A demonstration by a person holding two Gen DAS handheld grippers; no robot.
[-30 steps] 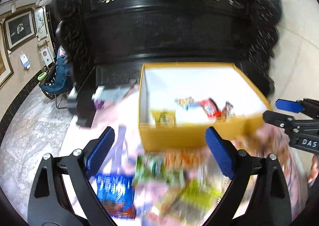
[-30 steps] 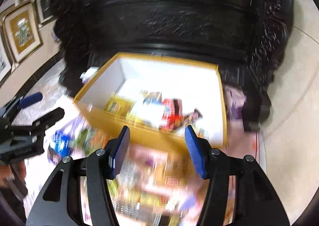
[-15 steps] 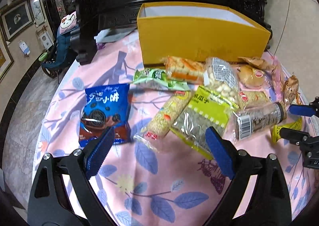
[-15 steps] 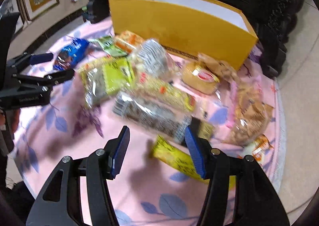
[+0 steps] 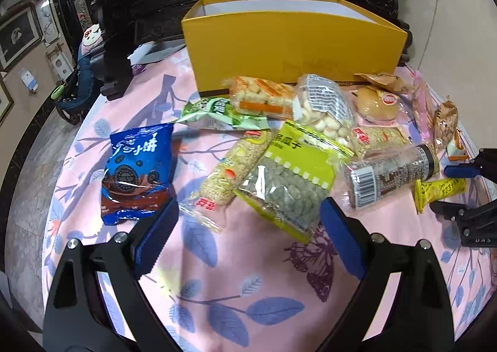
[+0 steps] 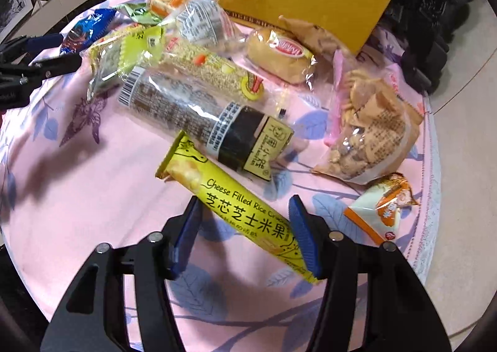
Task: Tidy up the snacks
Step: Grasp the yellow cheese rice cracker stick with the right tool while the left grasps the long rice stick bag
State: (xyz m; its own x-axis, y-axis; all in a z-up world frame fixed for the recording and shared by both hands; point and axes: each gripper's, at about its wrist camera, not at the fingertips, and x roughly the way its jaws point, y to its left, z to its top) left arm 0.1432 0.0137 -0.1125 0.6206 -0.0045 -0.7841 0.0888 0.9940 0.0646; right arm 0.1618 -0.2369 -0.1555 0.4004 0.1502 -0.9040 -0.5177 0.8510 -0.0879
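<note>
A: How are the tongs set?

B: The left gripper [image 5: 248, 227] is held wide above the pink cloth [image 5: 236, 283], with nothing between its pads. The right gripper [image 6: 245, 227] is spread partway, its jaws having just been opening; the yellow rice-cracker stick [image 6: 236, 203] is straddled, and whether it is touched by the pads cannot be told.

A: Where are the snacks found?

B: They are spread on the cloth before the yellow box [image 5: 292, 50]: a blue cookie bag [image 5: 136, 175], a green seed packet [image 5: 289, 184] and a long dark roll [image 6: 198, 116].
</note>
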